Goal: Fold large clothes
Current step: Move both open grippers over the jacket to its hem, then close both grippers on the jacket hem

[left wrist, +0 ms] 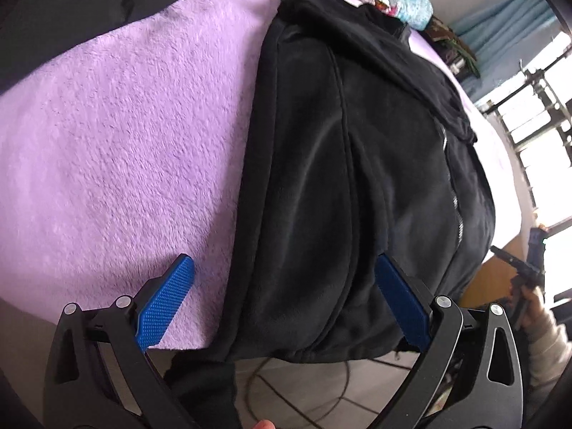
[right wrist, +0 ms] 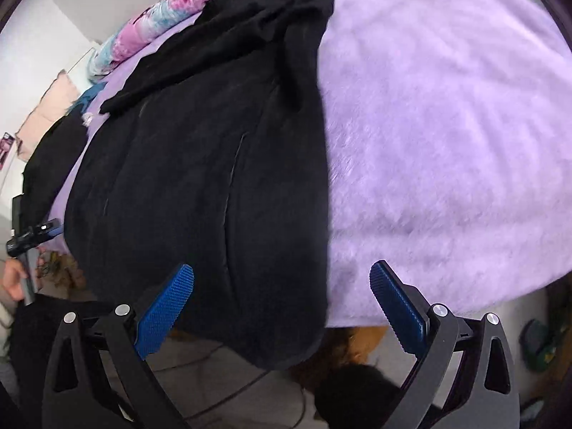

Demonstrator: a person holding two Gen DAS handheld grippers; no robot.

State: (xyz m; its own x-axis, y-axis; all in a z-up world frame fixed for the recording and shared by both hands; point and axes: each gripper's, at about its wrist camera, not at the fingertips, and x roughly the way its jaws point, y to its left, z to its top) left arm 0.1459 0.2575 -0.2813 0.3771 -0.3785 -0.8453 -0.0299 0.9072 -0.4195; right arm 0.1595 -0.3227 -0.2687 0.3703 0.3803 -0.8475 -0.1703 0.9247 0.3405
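Both tools, left [left wrist: 284, 302] and right [right wrist: 282, 307], gape empty over a plush, seemingly zippered black jacket [left wrist: 357, 178] on fuzzy lilac blanket [left wrist: 125, 143].

Black is being shown by the jacket [left wrist: 321, 186], with a silvery zip [left wrist: 459, 214] line. Fuzzy lilac is being shown by the blanket [right wrist: 447, 125]. A pink, blue and white floral print is being displayed by the bedding [right wrist: 150, 28]. Blue dotted pads [left wrist: 164, 307] are being carried on black gripper frames.
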